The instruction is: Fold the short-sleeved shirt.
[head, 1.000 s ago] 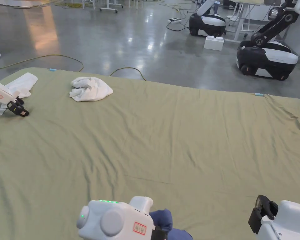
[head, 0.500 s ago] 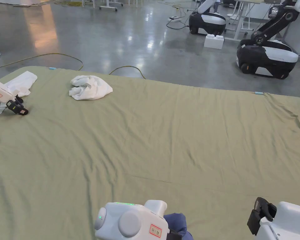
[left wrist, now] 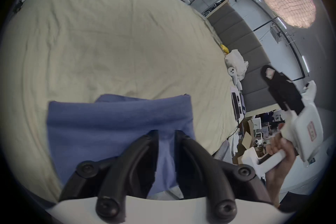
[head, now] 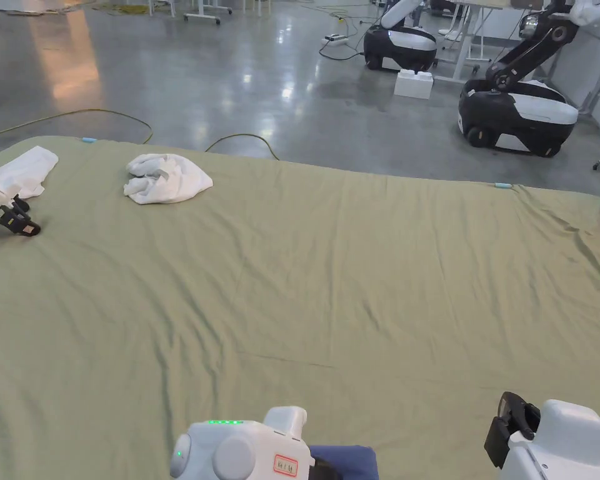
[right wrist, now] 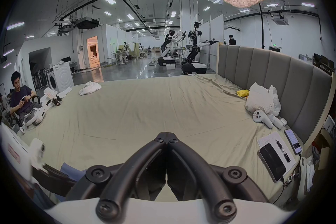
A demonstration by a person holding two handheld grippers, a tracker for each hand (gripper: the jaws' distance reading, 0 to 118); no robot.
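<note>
The blue shirt [left wrist: 118, 122], soft and light, looks best gripped at its edges. Left gripper [left wrist: 165, 134] pinches its near fold; right gripper [right wrist: 167, 134] is clenched empty.

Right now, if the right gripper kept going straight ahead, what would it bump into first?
Probably nothing soon. The right gripper is shut and points across the bare green sheet; depth is hard to judge.

Blue shirt [left wrist: 118, 124], plain and smooth, folded into a flat rectangle with a straight far edge (a second layer peeking out just behind it). Lies on the green-sheeted bed [left wrist: 109, 37] at its near edge, a fold of it rising between the left claw's [left wrist: 166, 134] tips.
</note>
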